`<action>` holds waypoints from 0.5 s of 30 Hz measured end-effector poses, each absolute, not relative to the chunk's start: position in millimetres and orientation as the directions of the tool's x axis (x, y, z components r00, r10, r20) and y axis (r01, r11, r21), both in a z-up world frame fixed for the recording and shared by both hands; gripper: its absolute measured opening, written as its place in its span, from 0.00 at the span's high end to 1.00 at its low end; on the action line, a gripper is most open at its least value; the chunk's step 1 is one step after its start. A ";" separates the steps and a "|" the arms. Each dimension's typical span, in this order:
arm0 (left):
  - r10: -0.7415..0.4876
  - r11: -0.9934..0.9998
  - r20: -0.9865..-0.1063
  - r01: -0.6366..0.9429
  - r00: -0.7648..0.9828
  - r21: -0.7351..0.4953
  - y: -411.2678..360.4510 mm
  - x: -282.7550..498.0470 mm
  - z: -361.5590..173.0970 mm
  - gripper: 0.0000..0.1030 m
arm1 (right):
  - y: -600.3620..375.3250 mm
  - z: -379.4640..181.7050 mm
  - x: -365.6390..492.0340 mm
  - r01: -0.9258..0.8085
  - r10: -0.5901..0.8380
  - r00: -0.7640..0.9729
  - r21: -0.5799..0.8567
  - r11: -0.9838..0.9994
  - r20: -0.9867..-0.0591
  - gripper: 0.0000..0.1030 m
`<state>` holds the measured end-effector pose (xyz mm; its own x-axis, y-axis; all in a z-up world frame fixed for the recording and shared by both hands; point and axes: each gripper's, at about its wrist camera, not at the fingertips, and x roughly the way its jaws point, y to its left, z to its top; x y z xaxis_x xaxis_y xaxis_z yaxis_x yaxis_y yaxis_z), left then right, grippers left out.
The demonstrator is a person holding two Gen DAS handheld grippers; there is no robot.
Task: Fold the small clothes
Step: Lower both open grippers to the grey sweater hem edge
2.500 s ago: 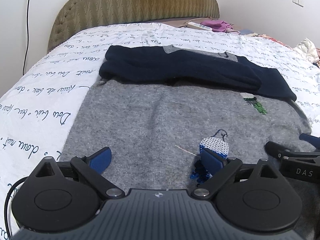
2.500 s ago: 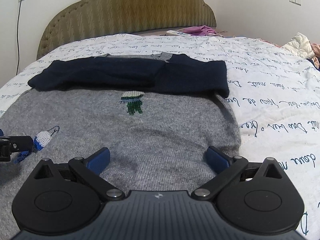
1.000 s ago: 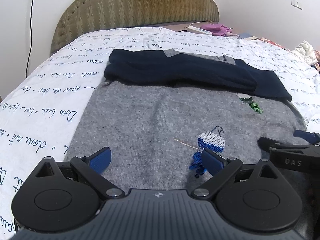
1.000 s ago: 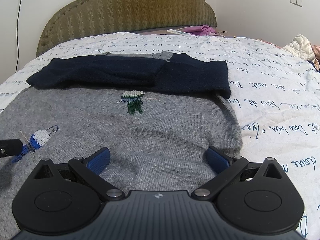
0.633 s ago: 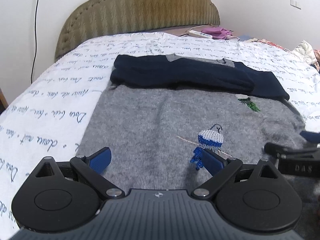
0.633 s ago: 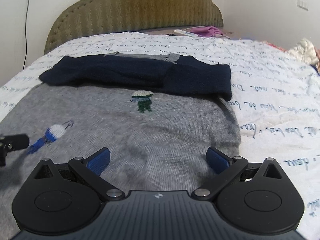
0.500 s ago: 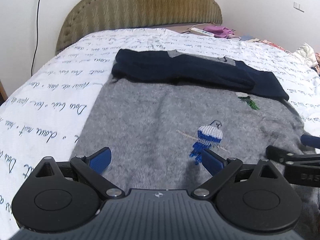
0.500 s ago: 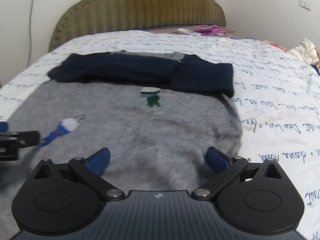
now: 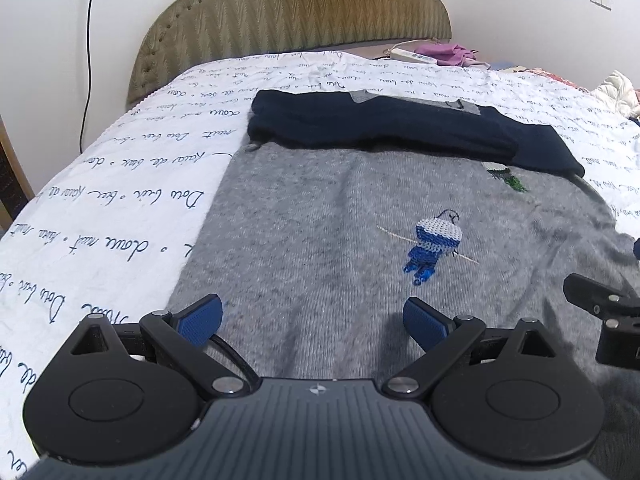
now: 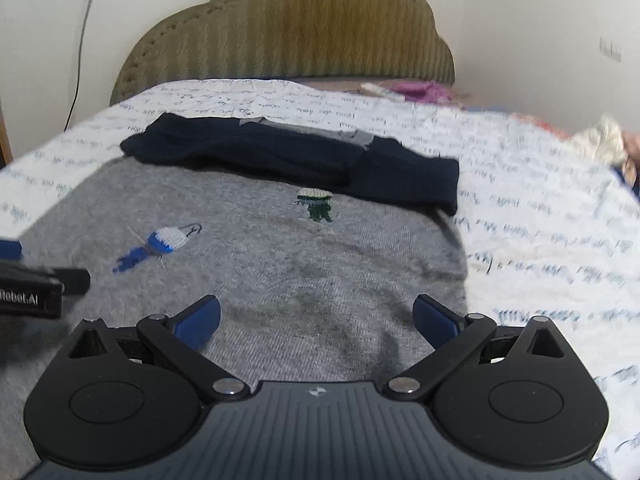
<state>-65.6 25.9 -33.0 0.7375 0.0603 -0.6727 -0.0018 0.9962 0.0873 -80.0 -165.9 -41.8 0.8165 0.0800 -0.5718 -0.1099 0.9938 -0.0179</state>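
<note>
A small grey knit sweater [image 9: 320, 232] [image 10: 312, 264] lies flat on the bed, its navy sleeves [image 9: 392, 132] [image 10: 288, 156] folded across the top. A blue knitted figure [image 9: 434, 240] [image 10: 160, 246] and a green one [image 9: 506, 174] [image 10: 316, 202] decorate its front. My left gripper [image 9: 312, 320] hovers open over the sweater's near left part, nothing between its fingers. My right gripper [image 10: 316, 318] hovers open over the near right part, also empty. Each gripper shows at the edge of the other's view. The sweater's near hem is hidden under the grippers.
The bed has a white cover with blue script [image 9: 120, 216] [image 10: 540, 240] and an olive padded headboard [image 9: 296, 12]. A white remote [image 9: 412, 56] and pink cloth [image 9: 448, 50] lie at the far end. More clothes [image 9: 618, 92] are heaped at the right edge.
Both grippers have pulled back and risen a little, so more of the sweater and headboard shows. The right view has swung rightward and is blurred. Both stay open; the sweater has not moved.
</note>
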 end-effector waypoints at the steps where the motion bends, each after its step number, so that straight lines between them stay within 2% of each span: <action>1: 0.061 0.996 -0.672 -0.001 0.738 0.089 25.4 -68.3 -32.4 0.05 | -165.7 -41.5 -82.3 -0.115 0.086 0.816 -0.015 0.993 -0.571 0.00; 8: 0.089 0.992 -0.642 -0.009 0.762 0.127 25.0 -90.8 -22.1 0.03 | -175.3 -33.9 -98.9 -0.166 0.219 0.791 0.145 0.975 -0.571 0.00; 15: 0.079 0.995 -0.631 -0.022 0.772 0.098 35.9 -116.5 -11.1 0.01 | -167.2 -16.9 -132.3 -0.208 0.233 0.820 0.108 0.972 -0.523 0.00</action>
<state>-116.5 35.9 -11.1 0.7716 0.0791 -0.6312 -0.0219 0.9950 0.0979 -132.3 -167.2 -16.9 0.8199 0.2334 -0.5228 -0.2080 0.9722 0.1078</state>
